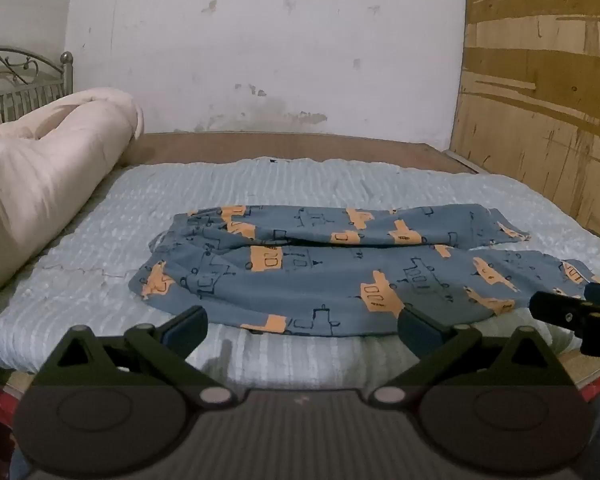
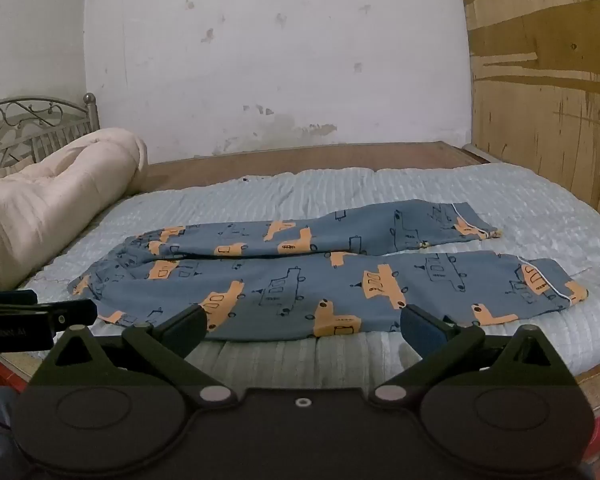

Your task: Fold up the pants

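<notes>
The pants (image 1: pixel 340 268) lie flat across the middle of the bed (image 1: pixel 80 280), legs side by side pointing to the right, while the left tool (image 1: pixel 302 322) and right tool (image 2: pixel 302 320) hover at the lower edge, both spread wide and holding nothing.

This is a bedroom in a modest home. A bed (image 2: pixel 520 216) fills most of the view, covered by a pale blue ribbed bedspread (image 2: pixel 300 196) over a brown wooden frame (image 2: pixel 300 160). At the head of the bed stands a wrought-metal headboard (image 2: pixel 32 120) with scrollwork, and a rolled cream quilt (image 2: pixel 52 200) lies against it. Behind the bed rises a white plaster wall (image 2: pixel 280 60), stained and flaking near the frame. At the foot of the bed stands a bare plywood panel (image 2: pixel 548 100).
</notes>
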### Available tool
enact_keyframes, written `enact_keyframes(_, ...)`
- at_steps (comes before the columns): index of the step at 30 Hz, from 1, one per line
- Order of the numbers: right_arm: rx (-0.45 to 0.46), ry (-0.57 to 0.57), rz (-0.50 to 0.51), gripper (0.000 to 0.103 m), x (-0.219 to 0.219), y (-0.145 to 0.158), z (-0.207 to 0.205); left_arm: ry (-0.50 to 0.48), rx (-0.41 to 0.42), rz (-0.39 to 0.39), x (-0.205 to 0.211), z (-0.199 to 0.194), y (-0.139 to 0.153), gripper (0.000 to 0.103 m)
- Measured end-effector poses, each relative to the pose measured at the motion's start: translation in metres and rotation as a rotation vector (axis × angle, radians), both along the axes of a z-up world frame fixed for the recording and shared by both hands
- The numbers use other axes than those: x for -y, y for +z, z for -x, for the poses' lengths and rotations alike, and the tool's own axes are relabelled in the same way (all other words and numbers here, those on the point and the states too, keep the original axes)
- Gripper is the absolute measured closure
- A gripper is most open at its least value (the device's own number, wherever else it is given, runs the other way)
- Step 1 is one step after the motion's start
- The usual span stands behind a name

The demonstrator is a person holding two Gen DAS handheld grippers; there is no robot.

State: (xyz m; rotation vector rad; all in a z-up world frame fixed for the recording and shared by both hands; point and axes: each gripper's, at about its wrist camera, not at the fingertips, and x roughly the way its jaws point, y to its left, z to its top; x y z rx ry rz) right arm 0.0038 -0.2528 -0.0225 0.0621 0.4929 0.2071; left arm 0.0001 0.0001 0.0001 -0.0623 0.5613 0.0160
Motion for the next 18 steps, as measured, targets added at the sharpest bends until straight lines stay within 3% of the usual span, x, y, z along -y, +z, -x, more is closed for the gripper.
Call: enact_keyframes(18, -0.006, 0.001, 0.0, 0.001, -0.0005, 0.0002, -0.0008, 0.0, 0.001, -0.004, 0.0001, 0.0, -0.0001, 0.0)
